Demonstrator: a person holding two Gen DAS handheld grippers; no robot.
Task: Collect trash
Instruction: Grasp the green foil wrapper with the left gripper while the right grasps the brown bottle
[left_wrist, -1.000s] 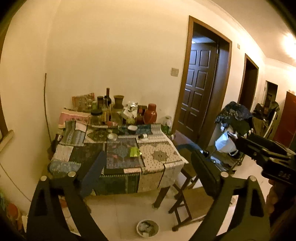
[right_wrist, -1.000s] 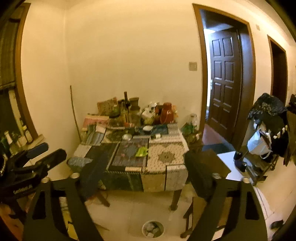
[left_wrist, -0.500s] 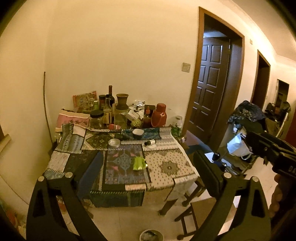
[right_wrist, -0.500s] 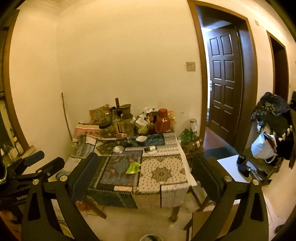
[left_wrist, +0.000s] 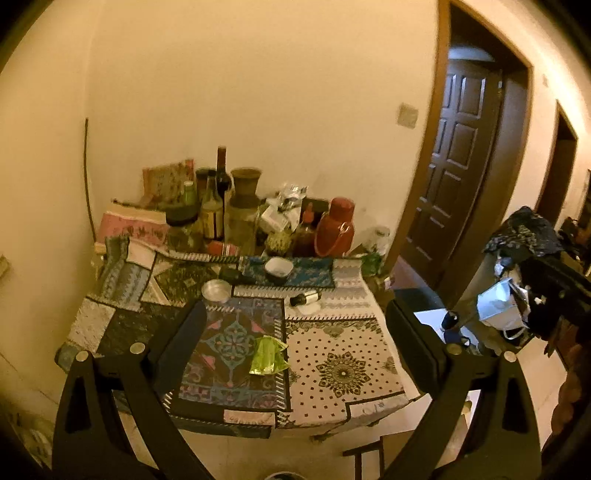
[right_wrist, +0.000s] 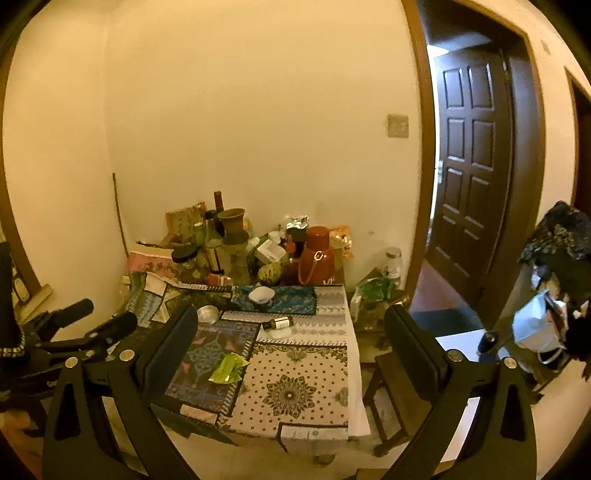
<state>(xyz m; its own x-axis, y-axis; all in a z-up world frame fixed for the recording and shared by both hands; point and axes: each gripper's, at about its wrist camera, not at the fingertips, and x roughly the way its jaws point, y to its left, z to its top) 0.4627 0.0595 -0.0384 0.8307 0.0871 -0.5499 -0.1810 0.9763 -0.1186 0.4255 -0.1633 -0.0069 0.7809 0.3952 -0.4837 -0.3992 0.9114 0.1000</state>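
A crumpled green wrapper (left_wrist: 267, 355) lies on the patterned tablecloth (left_wrist: 343, 369) near the table's front; it also shows in the right wrist view (right_wrist: 226, 368). A small brown bottle (left_wrist: 304, 297) lies on its side further back, also in the right wrist view (right_wrist: 277, 324). My left gripper (left_wrist: 295, 332) is open and empty, well short of the table. My right gripper (right_wrist: 291, 339) is open and empty too, at a similar distance. The rim of a bin (left_wrist: 280, 475) shows on the floor at the bottom edge.
Bottles, jars, a vase (left_wrist: 244, 192) and a red thermos (left_wrist: 335, 229) crowd the table's back against the wall. A white bowl (left_wrist: 279, 266) and a metal lid (left_wrist: 216, 290) sit mid-table. A wooden stool (right_wrist: 391, 384) stands right of the table; a doorway (right_wrist: 476, 166) beyond.
Both grippers have moved forward and up toward the table, which now looks larger. The floor bin has slid to the bottom edge of the views. Both stay open.
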